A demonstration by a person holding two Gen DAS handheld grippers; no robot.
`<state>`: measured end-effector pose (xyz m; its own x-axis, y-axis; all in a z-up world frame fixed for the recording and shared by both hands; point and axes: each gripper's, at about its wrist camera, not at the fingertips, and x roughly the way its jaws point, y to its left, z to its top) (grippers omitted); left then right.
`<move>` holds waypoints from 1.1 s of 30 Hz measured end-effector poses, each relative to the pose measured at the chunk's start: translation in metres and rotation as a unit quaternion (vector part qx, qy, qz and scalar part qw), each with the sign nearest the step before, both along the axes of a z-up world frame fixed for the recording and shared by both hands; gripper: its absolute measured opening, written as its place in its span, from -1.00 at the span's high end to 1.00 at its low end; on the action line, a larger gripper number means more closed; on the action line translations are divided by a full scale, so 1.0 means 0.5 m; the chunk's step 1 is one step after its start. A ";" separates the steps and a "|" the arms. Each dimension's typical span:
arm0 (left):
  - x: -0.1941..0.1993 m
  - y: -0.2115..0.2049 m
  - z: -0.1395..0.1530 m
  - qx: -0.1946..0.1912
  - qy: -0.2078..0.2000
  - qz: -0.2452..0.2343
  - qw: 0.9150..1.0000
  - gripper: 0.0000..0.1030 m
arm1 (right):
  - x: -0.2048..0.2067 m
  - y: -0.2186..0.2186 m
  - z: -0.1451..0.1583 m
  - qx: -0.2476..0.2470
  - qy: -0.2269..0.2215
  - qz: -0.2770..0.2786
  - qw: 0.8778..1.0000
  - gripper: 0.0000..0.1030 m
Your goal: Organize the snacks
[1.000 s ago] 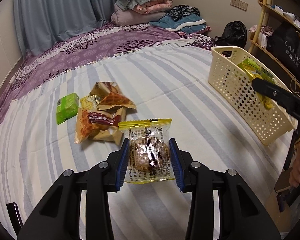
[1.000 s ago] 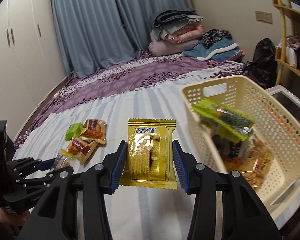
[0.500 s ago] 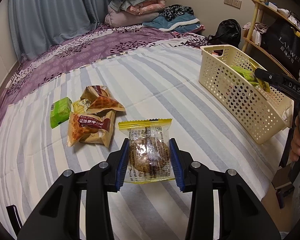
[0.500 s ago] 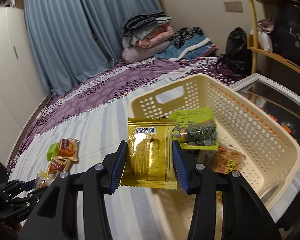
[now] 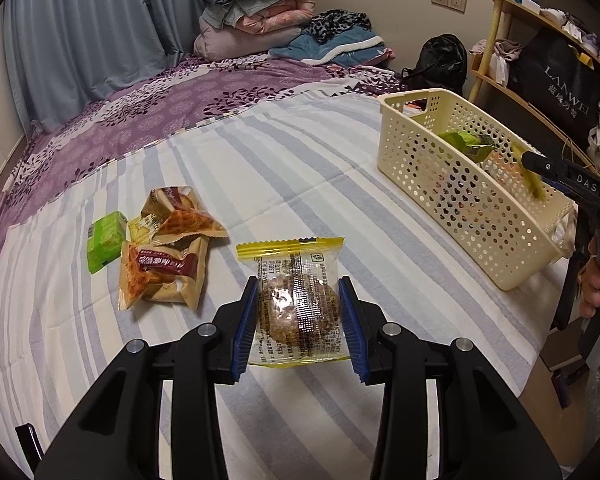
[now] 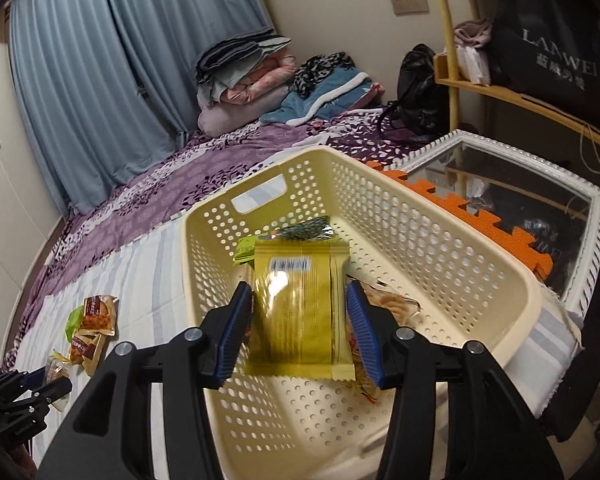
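Note:
My left gripper (image 5: 299, 320) is shut on a clear, yellow-edged cookie packet (image 5: 296, 300), held above the striped bedsheet. A pile of snack packets (image 5: 168, 248) with a green packet (image 5: 106, 240) lies to its left. My right gripper (image 6: 298, 332) is over the cream perforated basket (image 6: 460, 256). A yellow snack packet (image 6: 300, 300) sits blurred between its fingers, which look slightly apart from it. The basket (image 5: 460, 184) holds a green packet (image 6: 284, 236) and other snacks. The right gripper (image 5: 560, 176) shows over the basket in the left wrist view.
The bed carries a purple floral cover (image 5: 180, 108) and folded blankets (image 5: 260, 12) at the back. A wooden shelf (image 5: 540, 40) with a black bag stands right. A white-framed mirror (image 6: 520, 184) and orange foam mat (image 6: 480, 216) lie beyond the basket.
My right gripper moved further over the basket and tilted down; the yellow packet blurs and its jaws look wider. My left gripper holds its cookie packet and shifted slightly toward the basket.

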<state>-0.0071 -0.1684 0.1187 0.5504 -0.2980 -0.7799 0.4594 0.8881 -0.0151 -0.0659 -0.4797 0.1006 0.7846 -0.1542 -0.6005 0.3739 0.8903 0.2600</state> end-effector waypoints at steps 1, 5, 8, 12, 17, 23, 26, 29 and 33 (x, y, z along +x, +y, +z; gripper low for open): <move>0.001 -0.007 0.003 0.000 -0.001 -0.004 1.000 0.22 | -0.006 -0.006 0.001 0.000 -0.003 -0.005 1.000 -0.19; 0.002 -0.039 0.021 -0.005 -0.006 -0.021 1.000 0.22 | -0.025 -0.020 0.007 -0.004 -0.010 -0.019 1.000 -0.22; 0.000 -0.067 0.037 -0.007 -0.016 -0.036 0.999 0.22 | -0.036 -0.029 0.010 -0.008 -0.014 -0.027 1.000 -0.22; -0.007 -0.115 0.063 -0.010 -0.033 -0.063 0.997 0.22 | -0.048 -0.039 0.010 -0.008 -0.018 -0.036 0.999 -0.22; -0.016 -0.167 0.087 -0.016 -0.045 -0.093 0.995 0.22 | -0.061 -0.051 0.010 -0.005 -0.024 -0.045 0.999 -0.22; 0.017 -0.142 0.051 -0.018 0.000 -0.064 0.998 0.19 | -0.071 -0.060 0.006 0.004 -0.033 -0.046 0.998 -0.22; 0.033 -0.122 0.009 -0.007 0.019 -0.045 0.999 -0.21 | -0.070 -0.060 0.000 0.009 -0.033 -0.043 0.999 -0.22; 0.041 -0.102 -0.038 0.010 0.039 -0.028 0.999 -0.34 | -0.067 -0.058 -0.003 0.011 -0.032 -0.040 0.999 -0.22; 0.061 -0.089 -0.086 0.025 0.063 -0.015 0.998 -0.35 | -0.066 -0.057 -0.004 0.011 -0.032 -0.038 0.999 -0.22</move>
